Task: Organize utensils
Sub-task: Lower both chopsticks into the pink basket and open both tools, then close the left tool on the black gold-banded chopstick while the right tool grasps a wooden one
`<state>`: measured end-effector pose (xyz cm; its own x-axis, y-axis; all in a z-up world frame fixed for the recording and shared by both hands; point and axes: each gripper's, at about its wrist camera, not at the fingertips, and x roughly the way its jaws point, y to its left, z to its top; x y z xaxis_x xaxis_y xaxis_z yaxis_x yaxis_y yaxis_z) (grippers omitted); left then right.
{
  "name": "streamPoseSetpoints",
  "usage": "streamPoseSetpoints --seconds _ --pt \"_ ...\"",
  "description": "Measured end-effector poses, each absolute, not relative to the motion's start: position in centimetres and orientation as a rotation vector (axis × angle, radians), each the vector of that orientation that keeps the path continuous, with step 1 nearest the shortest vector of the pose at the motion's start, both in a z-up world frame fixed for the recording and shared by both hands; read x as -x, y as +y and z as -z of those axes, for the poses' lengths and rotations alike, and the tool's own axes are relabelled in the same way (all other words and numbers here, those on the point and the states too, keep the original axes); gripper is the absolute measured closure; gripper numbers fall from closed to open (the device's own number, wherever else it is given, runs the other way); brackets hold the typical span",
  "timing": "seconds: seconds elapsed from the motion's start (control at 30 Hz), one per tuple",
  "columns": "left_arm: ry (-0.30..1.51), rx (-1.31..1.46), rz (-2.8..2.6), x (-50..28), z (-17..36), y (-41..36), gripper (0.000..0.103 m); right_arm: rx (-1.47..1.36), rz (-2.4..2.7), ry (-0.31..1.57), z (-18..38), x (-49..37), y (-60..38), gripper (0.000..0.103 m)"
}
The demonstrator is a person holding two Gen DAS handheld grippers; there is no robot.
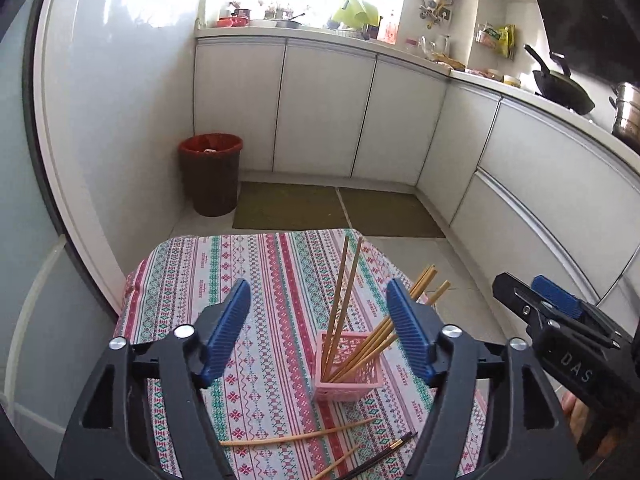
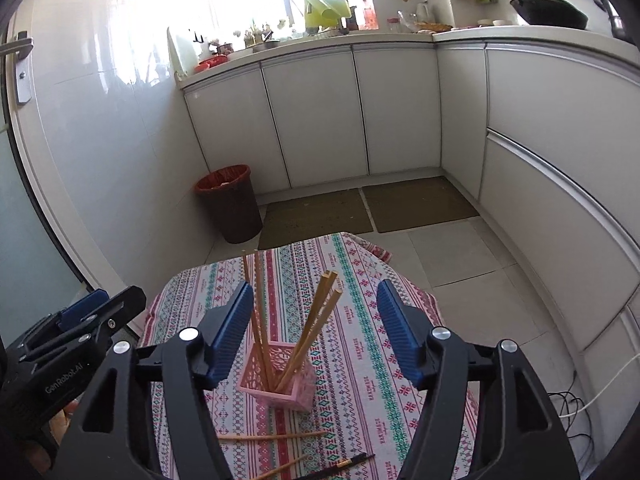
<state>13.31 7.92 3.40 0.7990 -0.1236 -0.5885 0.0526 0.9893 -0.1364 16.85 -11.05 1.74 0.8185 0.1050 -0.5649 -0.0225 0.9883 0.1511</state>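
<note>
A pink basket [image 1: 347, 380] stands on a small table with a patterned cloth [image 1: 256, 280]. It holds several upright wooden chopsticks [image 1: 340, 292]. Loose wooden chopsticks [image 1: 296, 436] and a dark chopstick [image 1: 384, 452] lie on the cloth in front of it. My left gripper [image 1: 318, 308] is open and empty above the table, behind the basket. My right gripper [image 2: 316, 312] is open and empty above the same basket [image 2: 280, 384]; it also shows at the right edge of the left wrist view [image 1: 556, 308]. The loose chopsticks [image 2: 272, 436] lie near the bottom of the right wrist view.
A red-rimmed dark bin [image 1: 211, 174] stands on the floor by the wall. White kitchen cabinets [image 1: 328, 112] line the back and right. Two brown mats [image 1: 340, 210] lie on the floor beyond the table. A wok [image 1: 562, 84] sits on the counter.
</note>
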Motion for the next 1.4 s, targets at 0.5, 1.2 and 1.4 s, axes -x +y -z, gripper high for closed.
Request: streamPoseSetpoints --seconds 0.5,1.2,1.4 --pt "0.778 -0.039 0.129 -12.4 2.0 4.7 0.007 -0.014 0.125 0.649 3.1 -13.5 -14.5 0.007" --pt "1.353 -0.274 0.464 -15.0 17.4 -6.1 0.043 -0.096 0.282 0.895 8.9 -10.0 -21.4 0.007" --pt "1.401 -0.344 0.453 -15.4 19.6 -7.6 0.065 -0.159 0.252 0.948 9.7 -10.4 -22.2 0.007"
